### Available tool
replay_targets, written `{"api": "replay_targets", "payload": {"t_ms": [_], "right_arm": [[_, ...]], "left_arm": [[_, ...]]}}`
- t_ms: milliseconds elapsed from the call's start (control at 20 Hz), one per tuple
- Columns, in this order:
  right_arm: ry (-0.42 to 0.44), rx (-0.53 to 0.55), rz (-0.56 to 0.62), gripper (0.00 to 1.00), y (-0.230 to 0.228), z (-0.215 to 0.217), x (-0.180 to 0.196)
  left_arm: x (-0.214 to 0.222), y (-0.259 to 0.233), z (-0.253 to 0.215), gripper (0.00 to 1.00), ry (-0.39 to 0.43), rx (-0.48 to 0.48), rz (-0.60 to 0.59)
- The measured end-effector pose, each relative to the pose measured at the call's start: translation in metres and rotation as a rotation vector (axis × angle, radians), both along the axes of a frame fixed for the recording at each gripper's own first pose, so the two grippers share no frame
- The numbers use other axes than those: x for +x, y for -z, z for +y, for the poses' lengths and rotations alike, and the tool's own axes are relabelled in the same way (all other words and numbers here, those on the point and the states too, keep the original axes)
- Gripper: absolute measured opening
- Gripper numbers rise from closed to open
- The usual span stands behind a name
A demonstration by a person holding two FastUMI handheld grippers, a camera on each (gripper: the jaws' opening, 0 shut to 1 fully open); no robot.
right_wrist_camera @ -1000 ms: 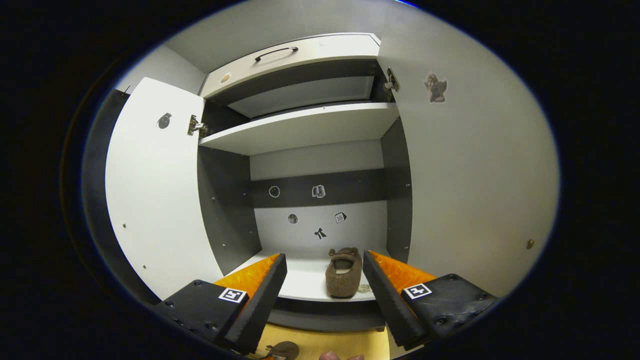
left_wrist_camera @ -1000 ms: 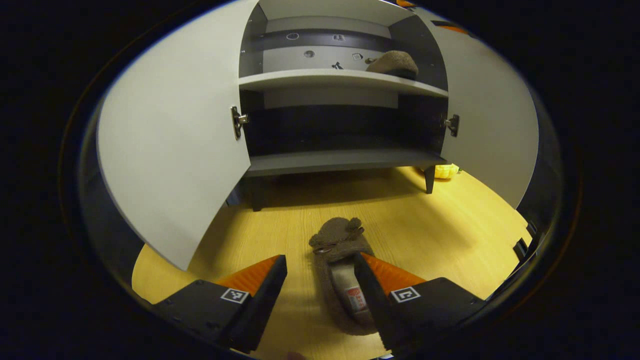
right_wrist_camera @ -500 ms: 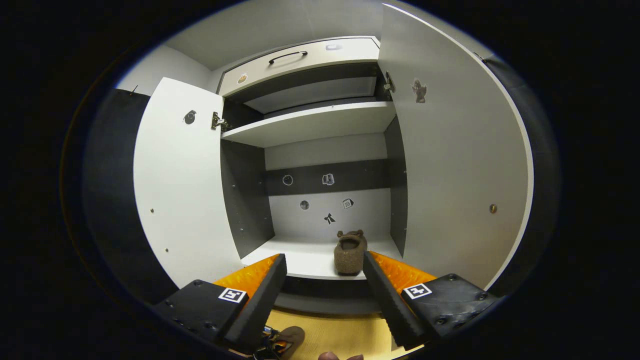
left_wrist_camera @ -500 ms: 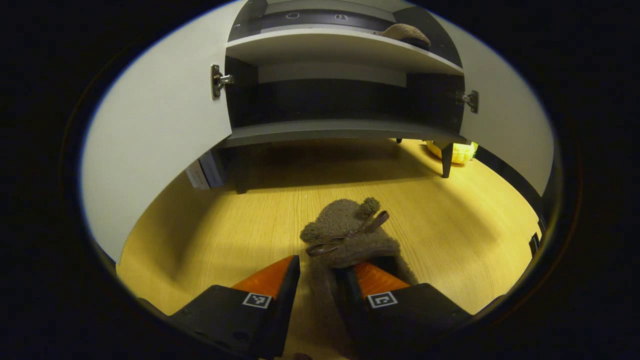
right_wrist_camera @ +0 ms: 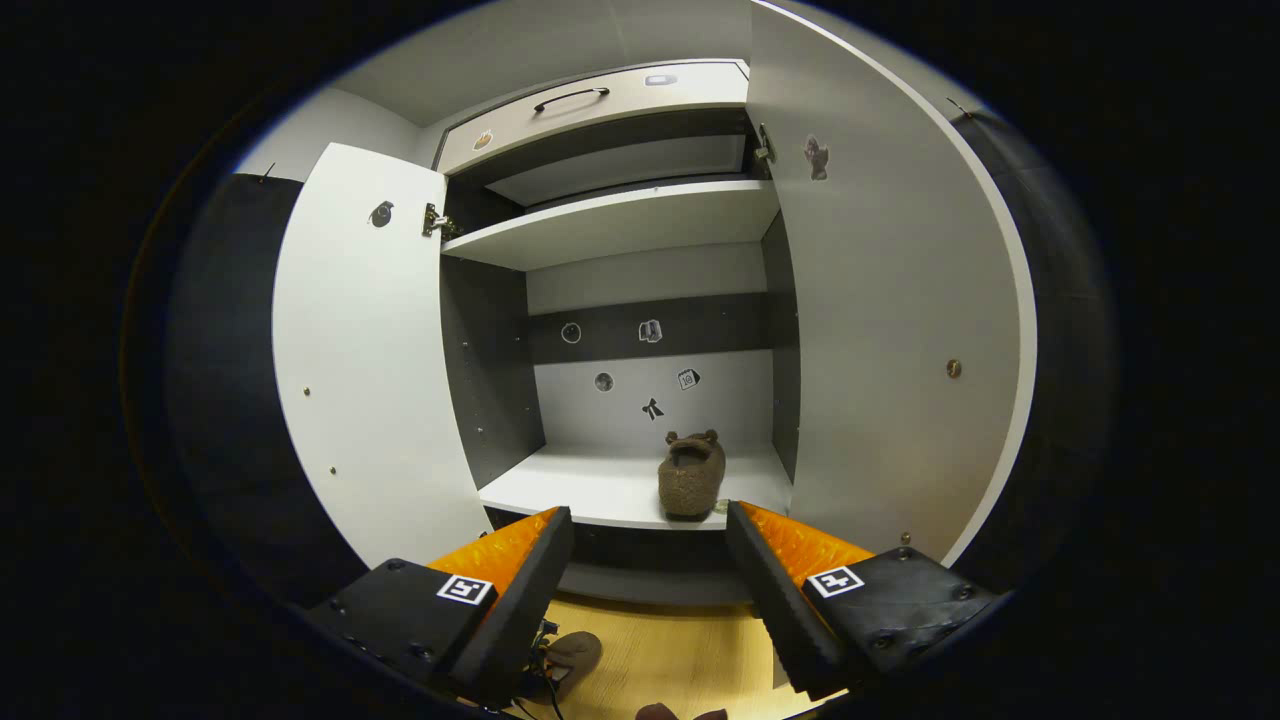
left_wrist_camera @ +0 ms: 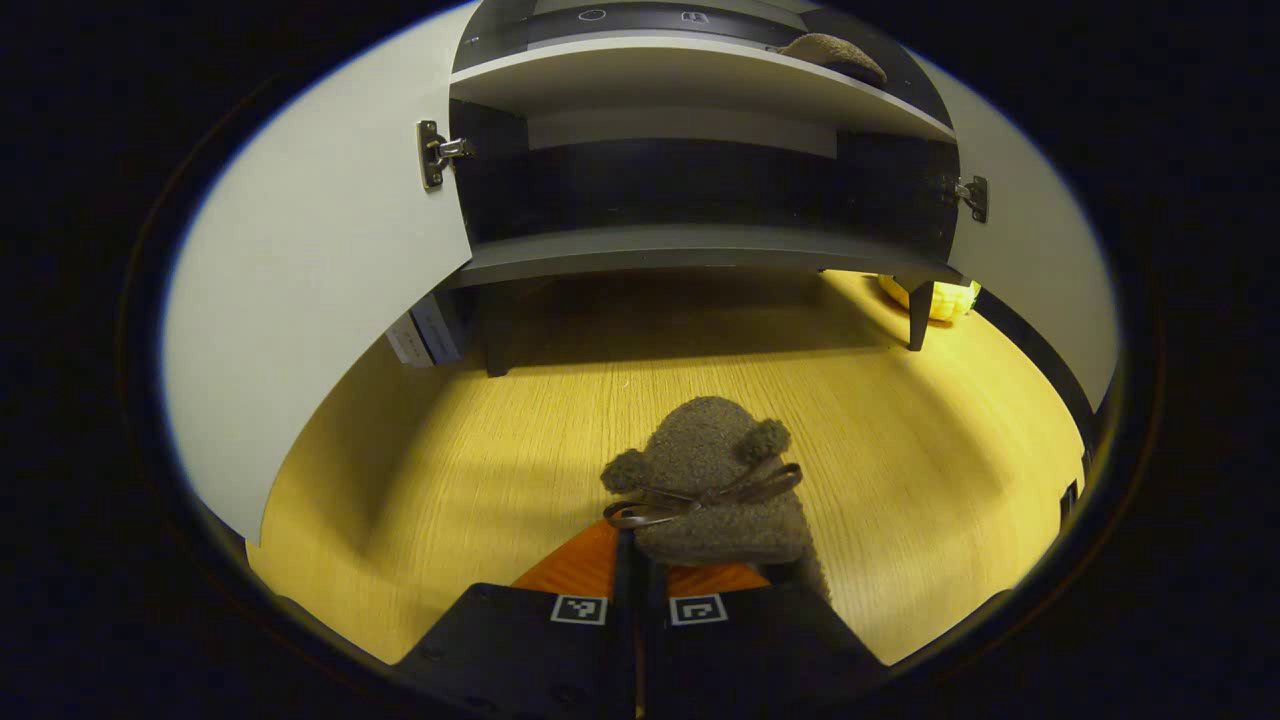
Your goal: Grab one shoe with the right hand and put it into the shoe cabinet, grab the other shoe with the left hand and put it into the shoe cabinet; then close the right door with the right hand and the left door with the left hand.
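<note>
Left gripper view looks down at a wooden floor [left_wrist_camera: 480, 440] in front of the shoe cabinet [left_wrist_camera: 690, 245], with the left gripper [left_wrist_camera: 640, 590] at the bottom edge. Its two fingers are drawn close together and pinch the side wall of a brown fuzzy shoe [left_wrist_camera: 715, 485], which has two small round ears and a thin dark bow across its top. The shoe's toe points toward the cabinet, well short of it. The left door [left_wrist_camera: 320, 290] and the right door [left_wrist_camera: 1040, 270] both stand open to either side. A second brown shoe [left_wrist_camera: 835, 52] lies on the white shelf [left_wrist_camera: 690, 85] at the upper right of the opening. A yellow object [left_wrist_camera: 940, 298] sits on the floor just beside the cabinet's right leg; what it is cannot be told.

Right gripper view faces the open cabinet from in front, with the right gripper [right_wrist_camera: 648, 570] at the bottom. Its fingers are spread wide apart and touch nothing. Between and beyond them the second shoe [right_wrist_camera: 692, 477] rests on the white shelf [right_wrist_camera: 600, 490], toward the right side, heel toward the camera. Small stickers [right_wrist_camera: 652, 408] dot the back panel behind it. A drawer with a dark handle [right_wrist_camera: 571, 98] runs across the top of the cabinet. At the bottom edge, part of the held shoe [right_wrist_camera: 575, 652] shows above the floor.
</note>
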State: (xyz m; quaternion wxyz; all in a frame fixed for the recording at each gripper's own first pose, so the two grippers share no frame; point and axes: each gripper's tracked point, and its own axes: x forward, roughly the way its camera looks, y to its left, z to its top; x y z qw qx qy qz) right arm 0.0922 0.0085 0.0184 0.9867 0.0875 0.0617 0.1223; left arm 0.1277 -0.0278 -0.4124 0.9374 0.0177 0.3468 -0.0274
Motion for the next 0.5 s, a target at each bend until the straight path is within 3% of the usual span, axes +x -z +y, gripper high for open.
{"api": "replay_targets", "payload": {"t_ms": [500], "right_arm": [[0.049, 0.006, 0.011, 0.98, -0.001, -0.024, -0.010]], "left_arm": [[-0.023, -0.162, 0.002, 0.08, -0.060, -0.031, -0.051]]}}
